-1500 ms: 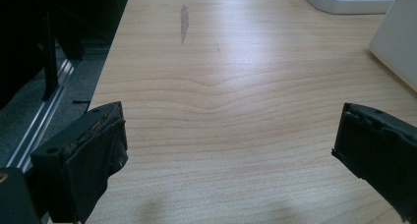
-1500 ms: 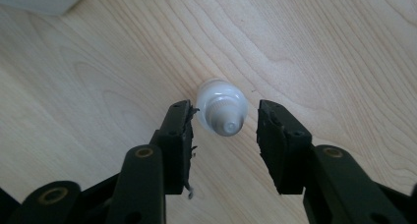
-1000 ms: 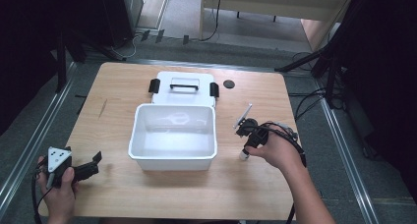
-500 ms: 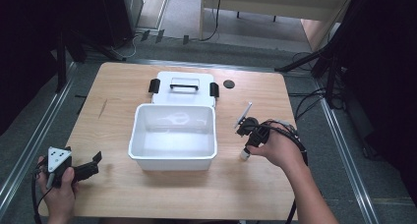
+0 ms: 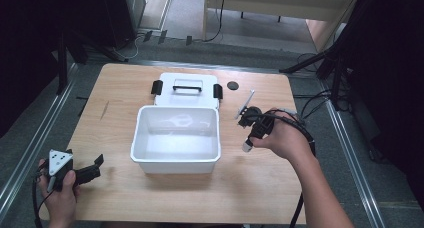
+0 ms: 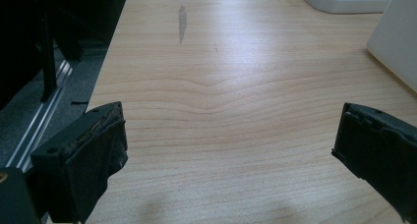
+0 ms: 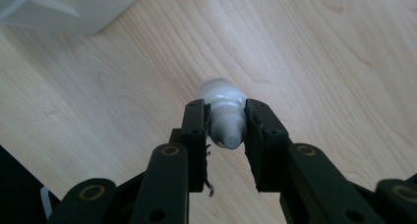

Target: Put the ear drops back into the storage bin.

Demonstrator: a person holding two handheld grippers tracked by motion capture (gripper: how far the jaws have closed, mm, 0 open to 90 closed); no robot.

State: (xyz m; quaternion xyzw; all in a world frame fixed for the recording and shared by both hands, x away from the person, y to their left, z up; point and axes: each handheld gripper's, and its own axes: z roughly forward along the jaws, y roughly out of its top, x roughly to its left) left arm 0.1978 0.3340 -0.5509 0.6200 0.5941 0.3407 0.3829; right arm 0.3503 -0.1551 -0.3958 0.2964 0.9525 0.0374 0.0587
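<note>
A white rectangular plastic bin [image 5: 176,138] sits mid-table on the light wooden table [image 5: 250,188]. Touching it at 12 o'clock lies its white lid with a black handle [image 5: 186,87]. A small black round disc [image 5: 232,85] lies at 1 o'clock, a thin grey stick [image 5: 245,104] at 2 o'clock.

Small white bottle [image 7: 223,111] now slightly higher.

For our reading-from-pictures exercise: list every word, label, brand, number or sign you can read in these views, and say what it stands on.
None: no readable text stands on anything here.
Small white plastic bottle in the right gripper: plain, no label showing.
White rectangular plastic bin: plain.
White lid with black handle: plain.
Light wooden table: only grain and a grey smudge.
</note>
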